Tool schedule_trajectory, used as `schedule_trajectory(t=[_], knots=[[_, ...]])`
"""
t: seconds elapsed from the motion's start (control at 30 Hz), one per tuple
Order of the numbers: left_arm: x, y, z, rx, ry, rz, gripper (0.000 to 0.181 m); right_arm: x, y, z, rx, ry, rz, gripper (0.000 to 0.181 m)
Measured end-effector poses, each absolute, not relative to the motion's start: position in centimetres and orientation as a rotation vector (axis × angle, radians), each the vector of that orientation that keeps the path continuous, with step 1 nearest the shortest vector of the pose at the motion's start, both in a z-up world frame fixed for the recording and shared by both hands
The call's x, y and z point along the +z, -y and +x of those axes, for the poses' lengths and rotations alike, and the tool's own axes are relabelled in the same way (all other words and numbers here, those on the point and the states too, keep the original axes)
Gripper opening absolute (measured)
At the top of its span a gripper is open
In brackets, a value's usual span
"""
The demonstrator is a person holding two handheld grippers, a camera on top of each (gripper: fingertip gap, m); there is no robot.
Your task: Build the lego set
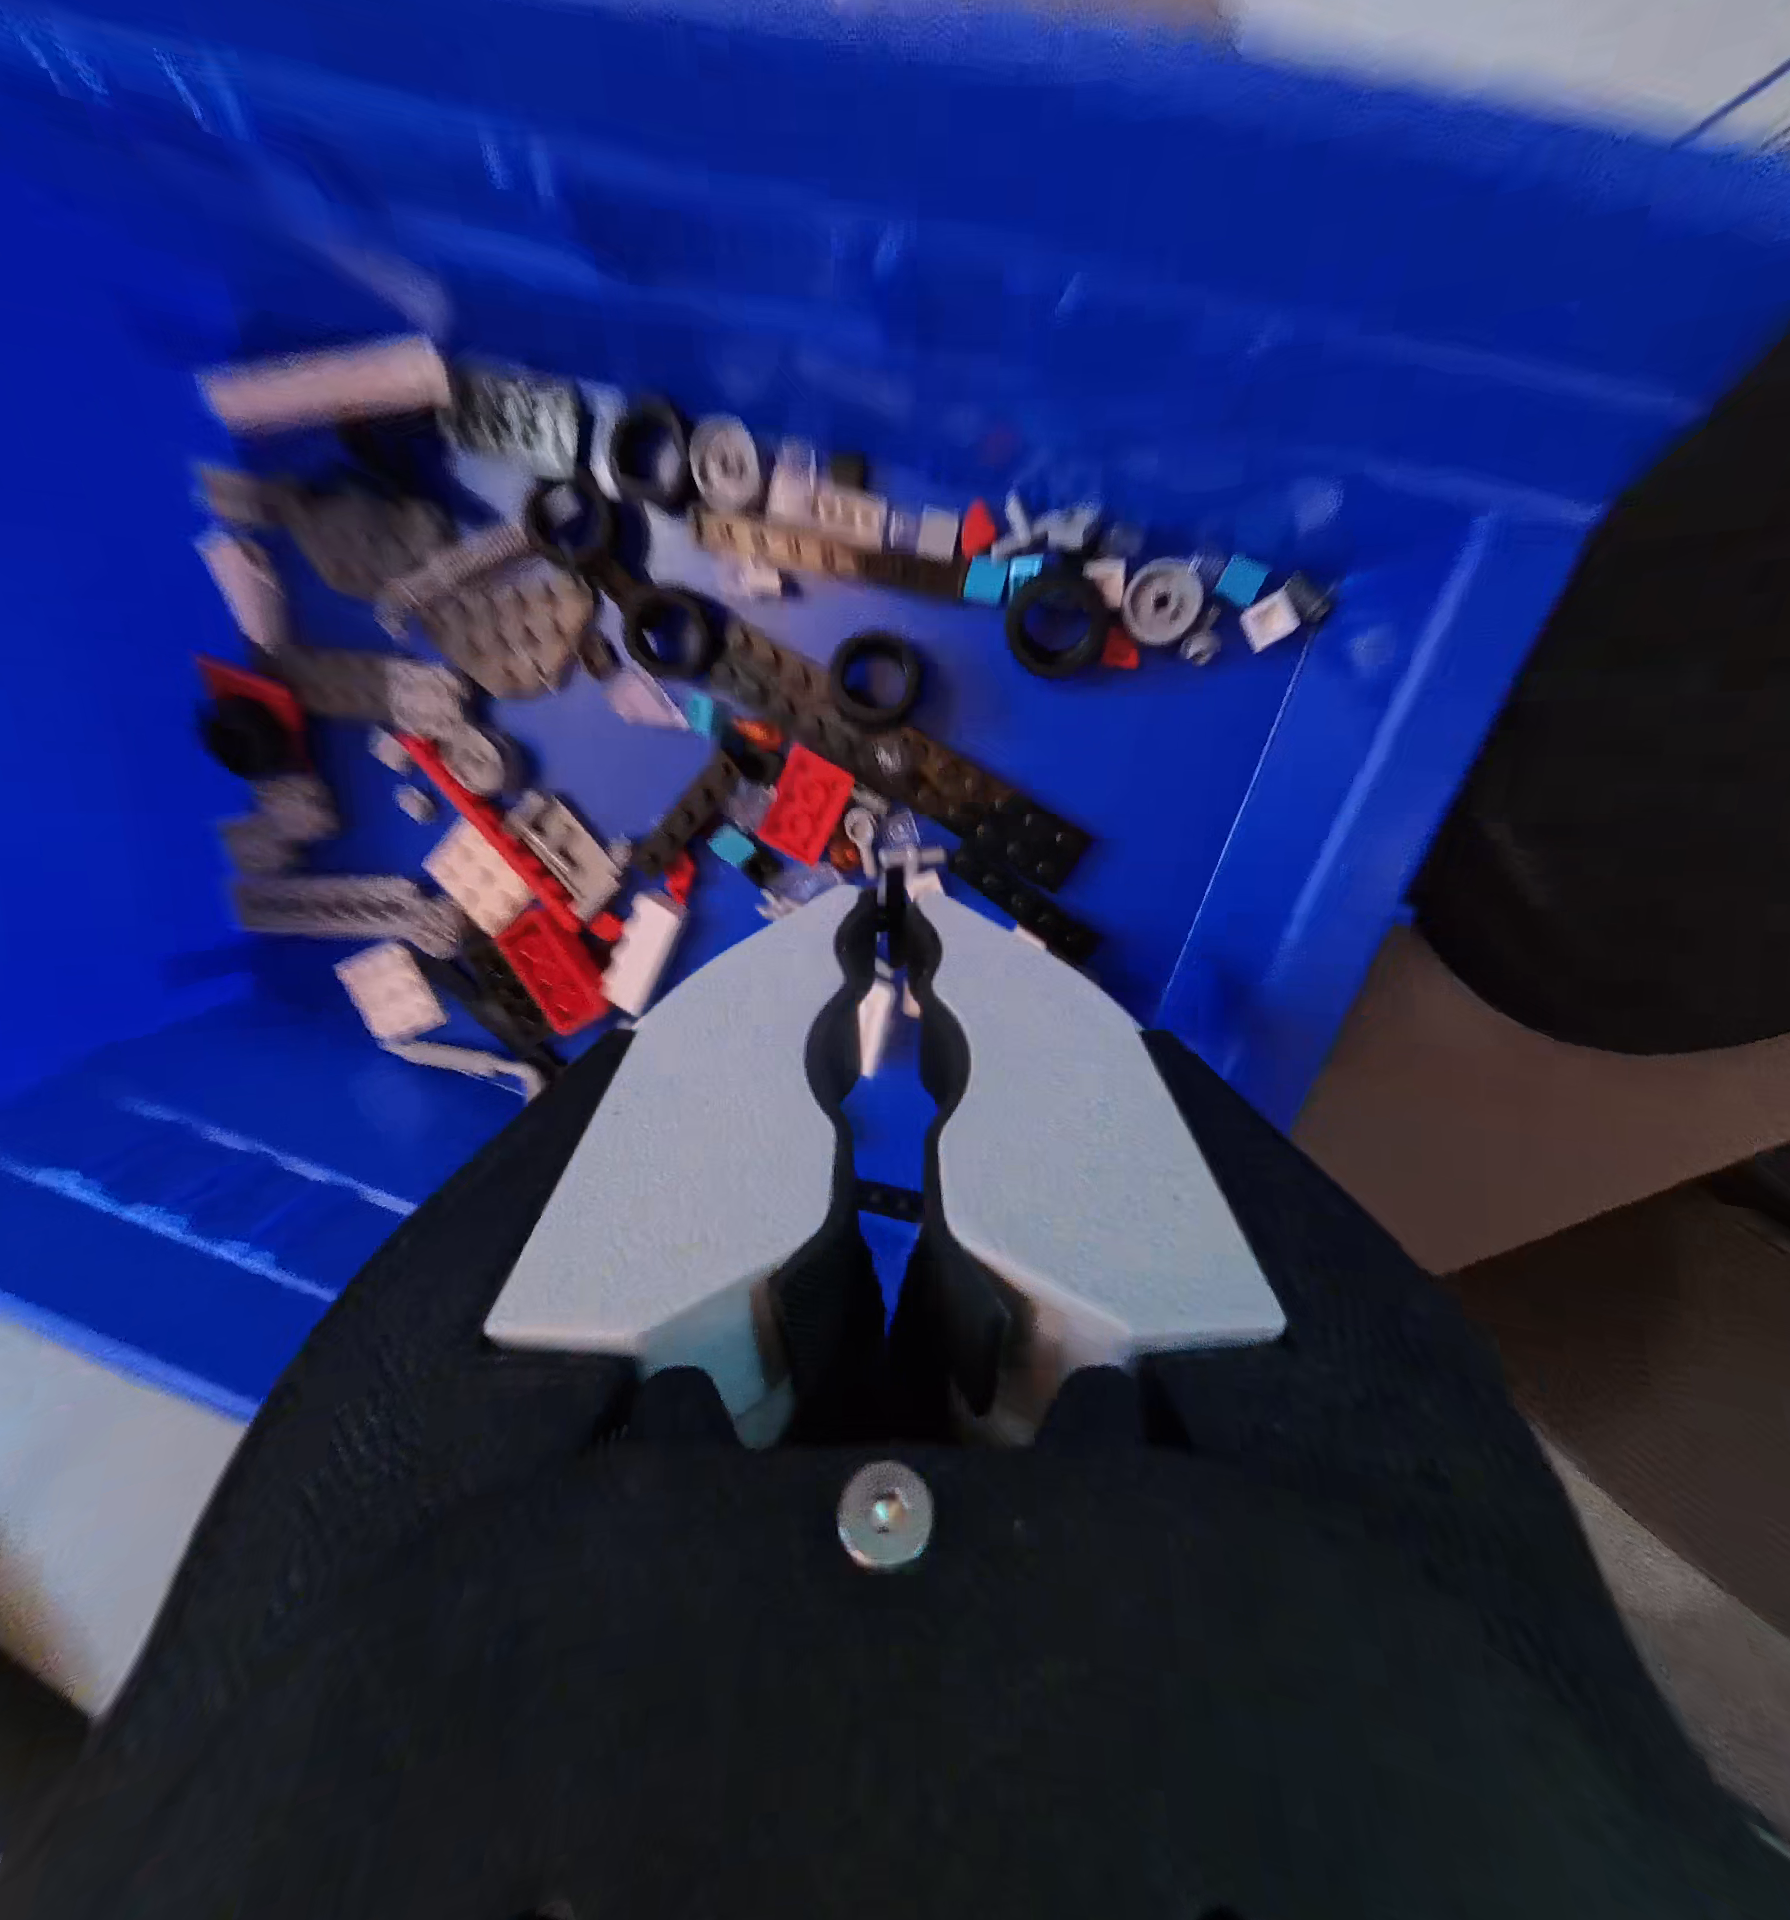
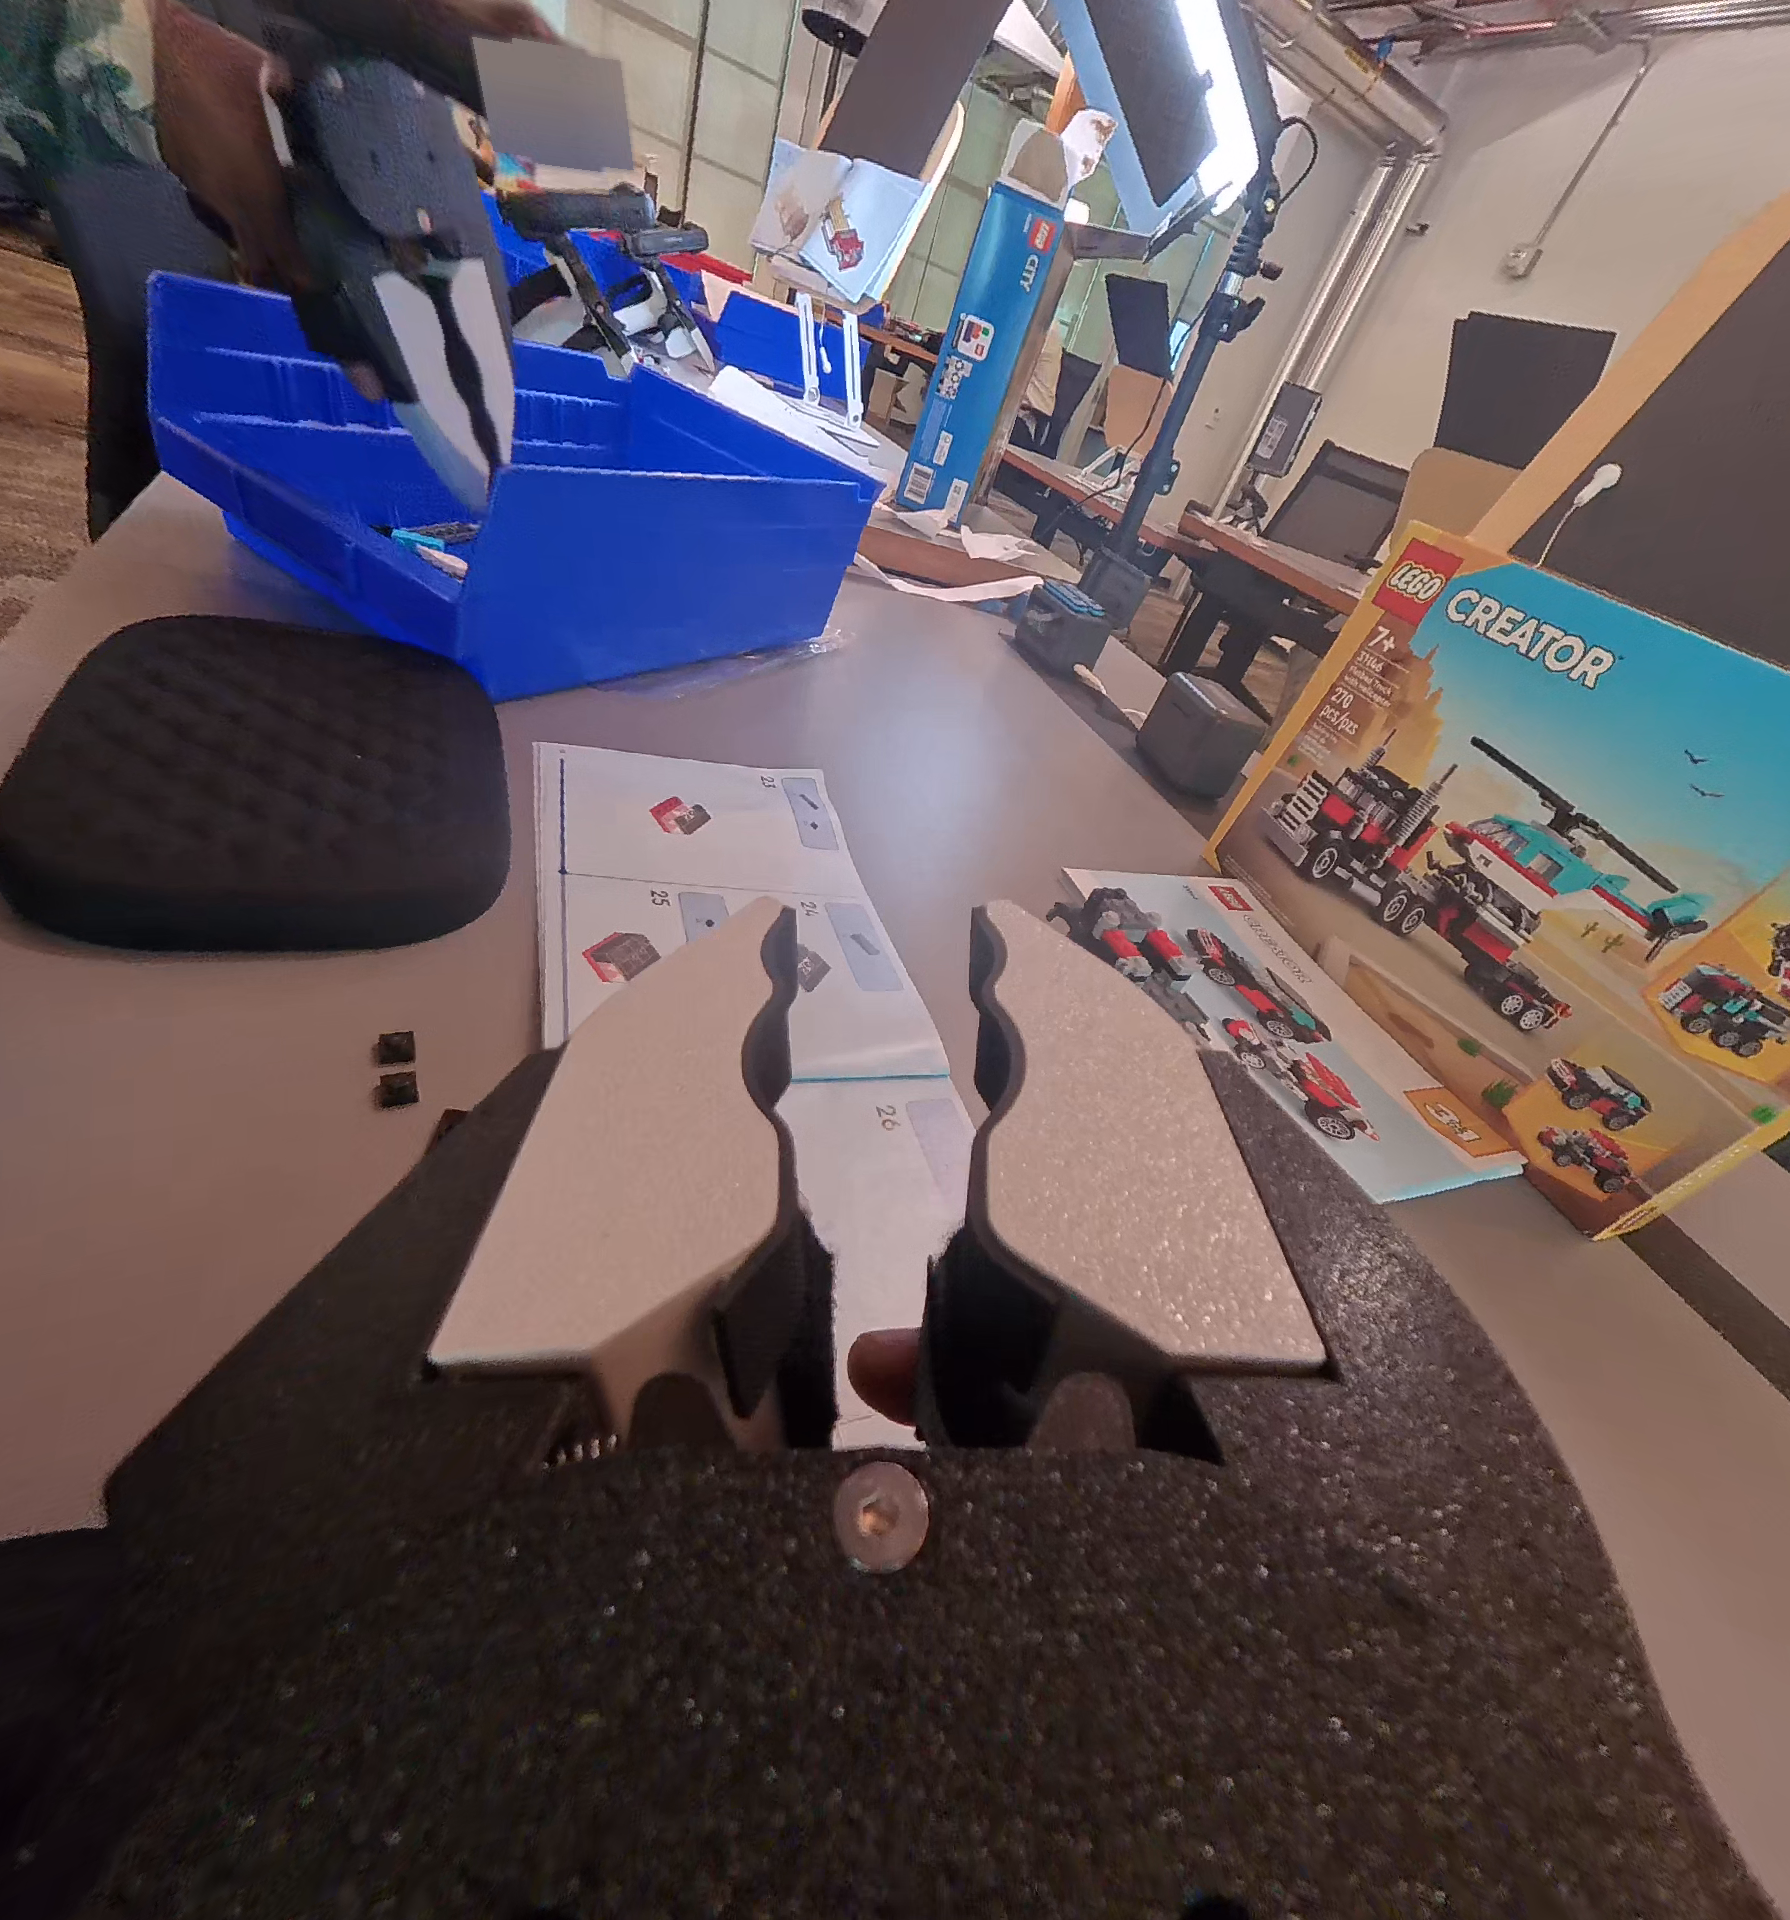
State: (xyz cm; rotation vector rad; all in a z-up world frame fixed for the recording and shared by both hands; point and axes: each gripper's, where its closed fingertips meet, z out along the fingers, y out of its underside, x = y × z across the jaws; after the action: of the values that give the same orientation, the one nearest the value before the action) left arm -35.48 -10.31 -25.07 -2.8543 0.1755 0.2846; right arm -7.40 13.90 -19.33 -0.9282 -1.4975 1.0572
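Observation:
In the left wrist view my left gripper (image 1: 892, 902) is inside a blue bin (image 1: 974, 260) over a heap of loose lego pieces: black tyres (image 1: 875, 677), red bricks (image 1: 806, 803), grey plates (image 1: 501, 623) and black plates (image 1: 1026, 847). Its jaws are closed, and a small light-grey piece (image 1: 906, 860) sticks out from between the tips. In the right wrist view my right gripper (image 2: 880, 920) is open and empty, low over the open instruction booklet (image 2: 704, 821). The left gripper (image 2: 460, 468) shows there, reaching down into the blue bin (image 2: 652, 561).
Two small black pieces (image 2: 395, 1070) lie on the grey table (image 2: 974, 727) left of my right gripper. A black padded cushion (image 2: 247, 779) lies before the bin. A second booklet (image 2: 1275, 1018) and the set's box (image 2: 1556, 883) stand to the right. The left gripper's tips are roughly 40 centimetres from the right gripper's.

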Motion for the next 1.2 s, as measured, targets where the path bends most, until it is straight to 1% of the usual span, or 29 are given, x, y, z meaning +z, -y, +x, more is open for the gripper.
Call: schedule_trajectory(t=[0.1, 0.2, 0.3, 0.47, 0.6, 0.73, 0.9, 1.1, 1.2], knots=[[-21.0, 7.3, -33.9, 0.529, -0.464, -2.561, 0.005, -19.1, -13.6, -7.4, 1.080, 1.491, -0.915, 0.032], [-17.7, 4.0, -30.3, 0.746, -0.705, -2.226, 0.005, -18.7, -13.1, -7.5, 1.131, 1.480, -0.910, 0.031], [-16.2, 1.4, -26.3, 0.866, -0.837, -1.938, 0.005, -17.9, -12.0, -7.7, 1.229, 1.465, -0.904, 0.030], [-15.4, -2.5, -21.5, 0.951, -0.846, -1.673, 0.005, -15.5, -9.1, -9.6, 1.426, 1.388, -0.997, 0.029], [-15.6, -5.5, -17.6, 0.963, -0.857, -1.541, 0.005, -14.1, -7.0, -12.0, 1.509, 1.285, -1.100, 0.023], [-15.9, -7.1, -14.9, 0.964, -0.895, -1.483, 0.005, -14.6, -6.6, -13.0, 1.522, 1.266, -1.157, 0.018], [-16.0, -7.4, -13.1, 0.946, -0.940, -1.441, 0.005, -15.4, -6.7, -12.8, 1.567, 1.275, -1.214, 0.018], [-16.3, -7.3, -12.8, 0.967, -0.975, -1.420, 0.005, -15.8, -6.4, -12.8, 1.627, 1.314, -1.221, 0.009], [-16.3, -7.2, -12.5, 0.949, -1.000, -1.392, 0.005, -15.9, -6.2, -12.5, 1.688, 1.328, -1.219, 0.009]])
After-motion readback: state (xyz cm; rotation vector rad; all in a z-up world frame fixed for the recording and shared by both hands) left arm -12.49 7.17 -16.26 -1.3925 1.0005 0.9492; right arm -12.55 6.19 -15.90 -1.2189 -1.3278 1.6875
